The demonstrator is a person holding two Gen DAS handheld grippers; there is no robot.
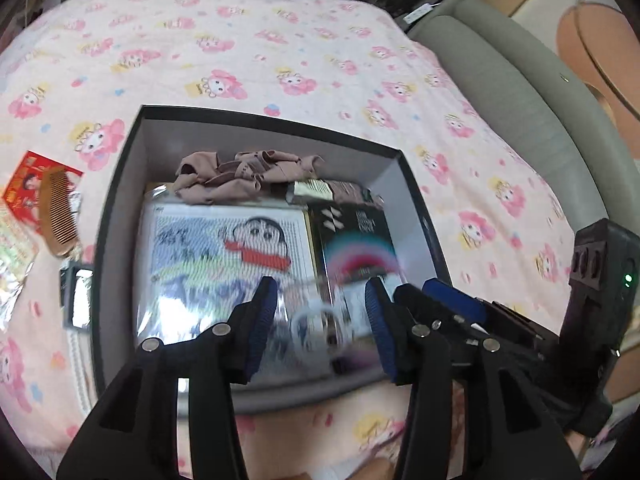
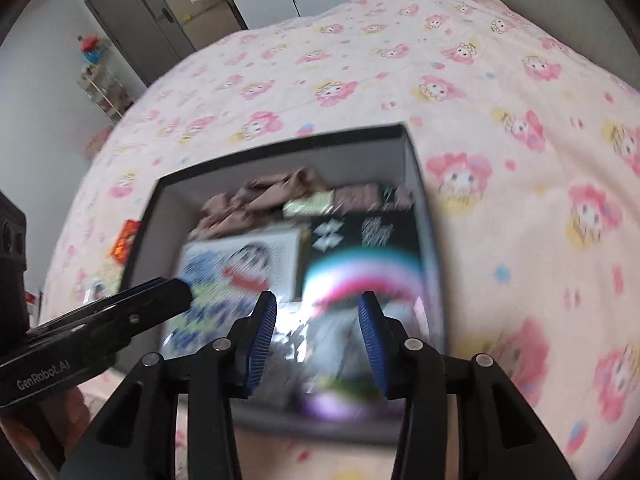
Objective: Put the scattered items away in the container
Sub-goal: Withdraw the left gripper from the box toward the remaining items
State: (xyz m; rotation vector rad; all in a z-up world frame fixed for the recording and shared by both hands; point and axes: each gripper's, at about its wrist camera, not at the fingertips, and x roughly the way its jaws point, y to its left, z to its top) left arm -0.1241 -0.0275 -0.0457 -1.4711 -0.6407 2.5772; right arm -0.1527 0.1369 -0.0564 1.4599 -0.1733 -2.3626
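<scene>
**Black-rimmed box on pink printed bedding, both grippers above it**

Black outside and grey within, the open box (image 1: 120, 208) sits in the centre of the left wrist view, on a pink bedspread (image 1: 280, 48) printed with cartoon figures.

Contents, from the upper part of the box downward:
- a crumpled brown cloth (image 1: 244, 174) against the upper wall;
- a small gold-edged packet (image 1: 312, 191) just right of the cloth;
- a cartoon picture in clear wrap (image 1: 224, 248), lying flat, left half of the floor;
- a black booklet with a rainbow arc (image 1: 356, 240), flat, right half of the floor;
- a blurred clear item with a white ring (image 1: 316, 320) at the lower edge; what it is cannot be told.

Outside the box, at the left edge of the frame: a wooden comb (image 1: 56, 216) lying on a red printed packet (image 1: 24, 184), a foil wrapper (image 1: 12, 280) below them, and a small dark-framed object (image 1: 78, 296) touching the box's left wall.

The left gripper (image 1: 322, 320) hangs over the lower part of the box, blue pads apart, nothing pressed between them. The right gripper (image 2: 316, 336) hangs over the same box (image 2: 280, 144), pads likewise apart and holding nothing. In the right wrist view the picture is motion-blurred.
</scene>
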